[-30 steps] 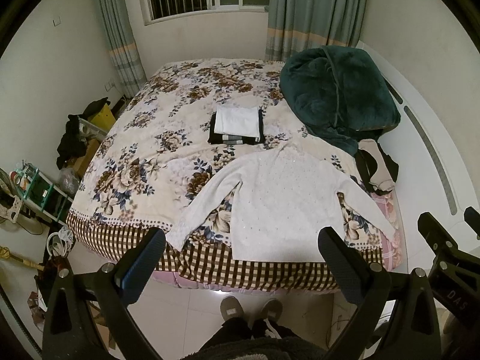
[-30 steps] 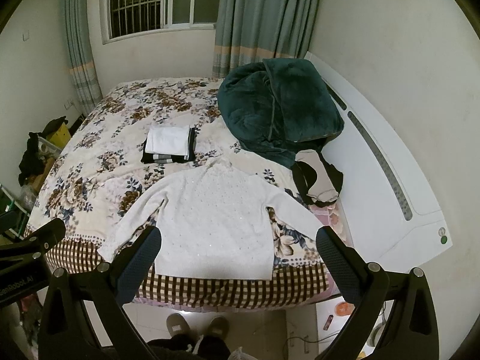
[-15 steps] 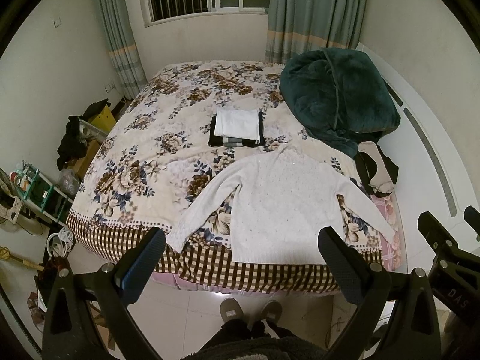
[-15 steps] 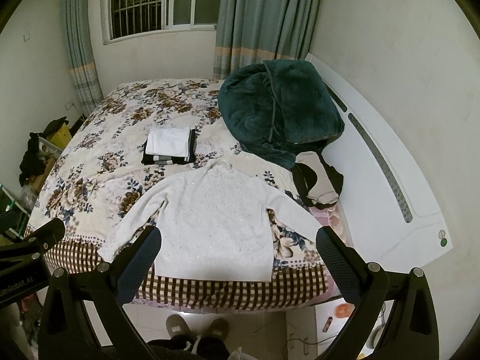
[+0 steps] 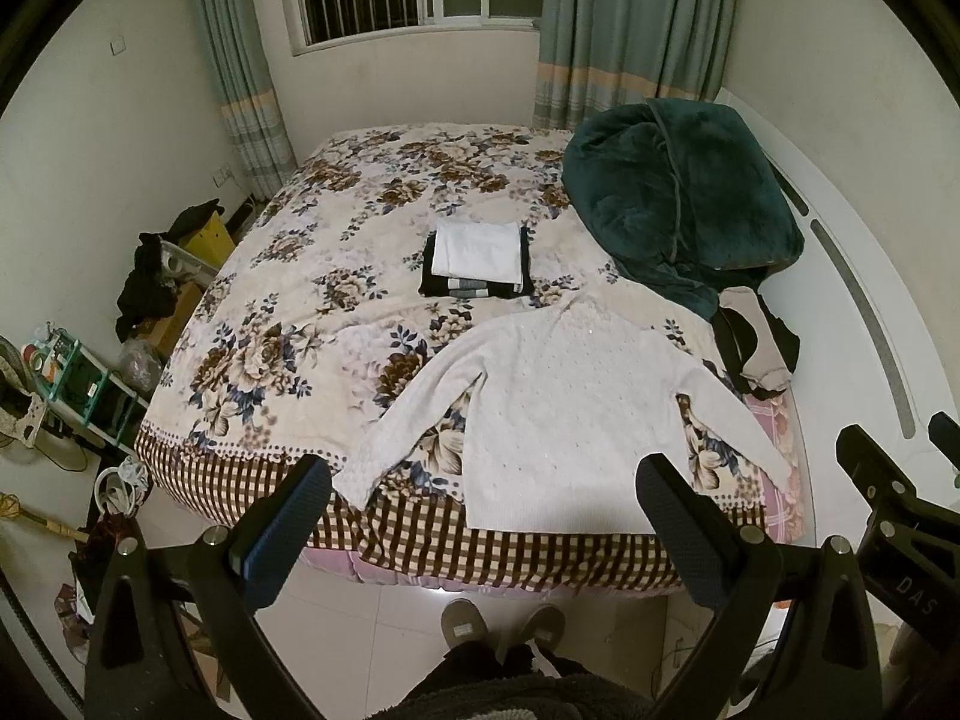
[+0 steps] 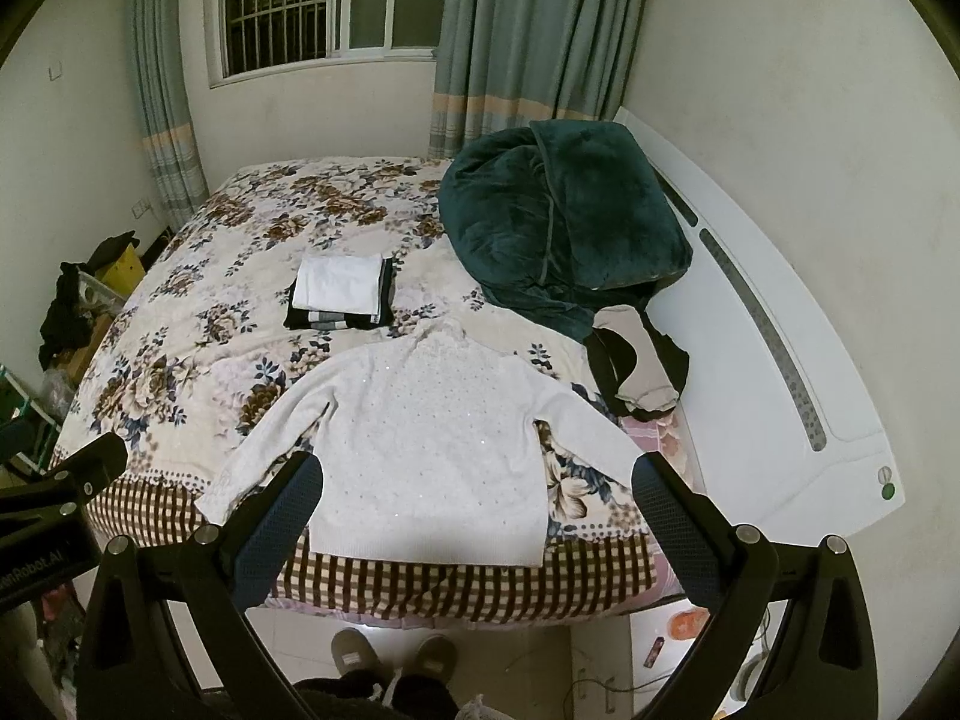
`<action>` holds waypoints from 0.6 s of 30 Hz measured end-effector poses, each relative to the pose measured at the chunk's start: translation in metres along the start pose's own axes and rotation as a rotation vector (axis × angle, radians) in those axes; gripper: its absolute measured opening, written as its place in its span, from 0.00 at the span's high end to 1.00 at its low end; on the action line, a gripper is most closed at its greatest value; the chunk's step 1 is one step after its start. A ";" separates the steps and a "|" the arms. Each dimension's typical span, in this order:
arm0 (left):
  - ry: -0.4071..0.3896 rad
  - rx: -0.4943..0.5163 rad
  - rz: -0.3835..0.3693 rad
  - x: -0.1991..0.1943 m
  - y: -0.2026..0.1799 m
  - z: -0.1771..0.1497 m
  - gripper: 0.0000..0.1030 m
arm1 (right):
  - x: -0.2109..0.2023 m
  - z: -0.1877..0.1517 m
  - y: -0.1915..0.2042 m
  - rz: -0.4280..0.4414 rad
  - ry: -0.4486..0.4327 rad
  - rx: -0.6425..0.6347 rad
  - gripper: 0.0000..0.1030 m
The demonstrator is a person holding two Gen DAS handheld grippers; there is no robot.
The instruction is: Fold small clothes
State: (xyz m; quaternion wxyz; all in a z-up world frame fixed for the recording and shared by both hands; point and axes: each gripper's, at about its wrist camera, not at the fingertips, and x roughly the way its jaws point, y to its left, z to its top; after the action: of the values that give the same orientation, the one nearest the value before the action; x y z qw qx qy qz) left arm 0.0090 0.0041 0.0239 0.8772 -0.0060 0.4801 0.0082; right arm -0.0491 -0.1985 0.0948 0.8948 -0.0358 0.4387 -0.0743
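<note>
White sequinned knit sweater [image 5: 564,396] flat, sleeves outspread, on floral bedspread [image 5: 312,312].

I'm looking down at a bed [image 5: 252,324] with a floral cover and a brown checked border along the near edge, and a white sweater [image 5: 564,414] is spread flat on it with both sleeves out, its hem right at that checked border. Behind the collar sits a small folded stack [image 5: 477,267], white piece on top of a black one, and off to the right there's a big dark green blanket [image 5: 678,204] bunched up with a rumpled black and beige garment [image 5: 756,348] just in front of it.
</note>
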 end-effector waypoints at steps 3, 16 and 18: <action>0.000 0.000 0.000 -0.001 0.000 0.002 0.00 | 0.000 0.000 0.000 -0.001 0.000 -0.001 0.00; -0.002 -0.001 0.001 0.000 0.000 -0.001 0.00 | -0.001 0.002 0.000 -0.001 0.001 0.000 0.00; -0.004 0.001 0.001 0.000 0.000 -0.002 0.00 | -0.002 0.003 0.001 -0.001 0.001 0.000 0.00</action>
State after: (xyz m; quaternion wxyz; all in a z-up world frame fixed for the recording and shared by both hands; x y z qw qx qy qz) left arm 0.0070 0.0037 0.0228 0.8780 -0.0053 0.4785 0.0084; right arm -0.0478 -0.1975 0.0987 0.8947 -0.0360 0.4390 -0.0749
